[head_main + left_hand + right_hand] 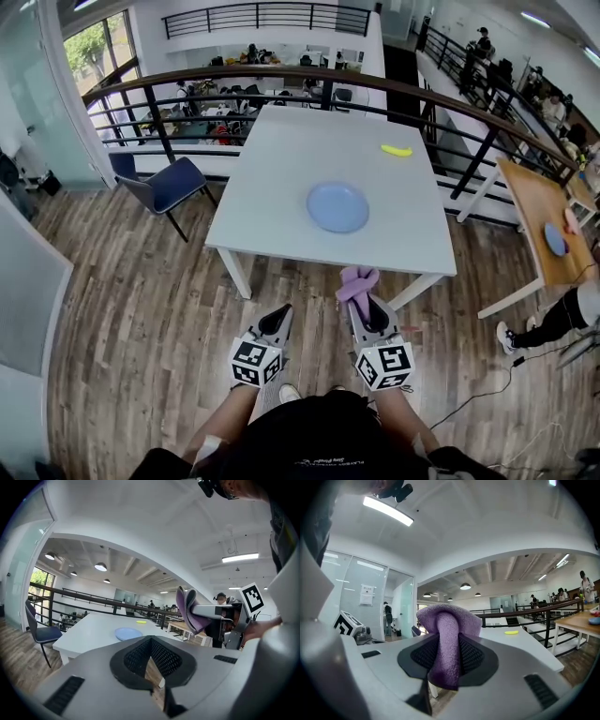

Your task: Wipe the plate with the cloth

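Note:
A round blue plate lies near the middle of the white table; it also shows in the left gripper view as a flat disc. Both grippers hang over the wood floor, short of the table's near edge. My right gripper is shut on a folded purple cloth, which bulges out past the jaws. My left gripper is beside it on the left, jaws shut with nothing between them. The cloth also shows at the right of the left gripper view.
A yellow banana-like object lies at the table's far right. A blue chair stands left of the table. A curved black railing runs behind it. At the right stands a wooden table holding another plate; a person's leg is near it.

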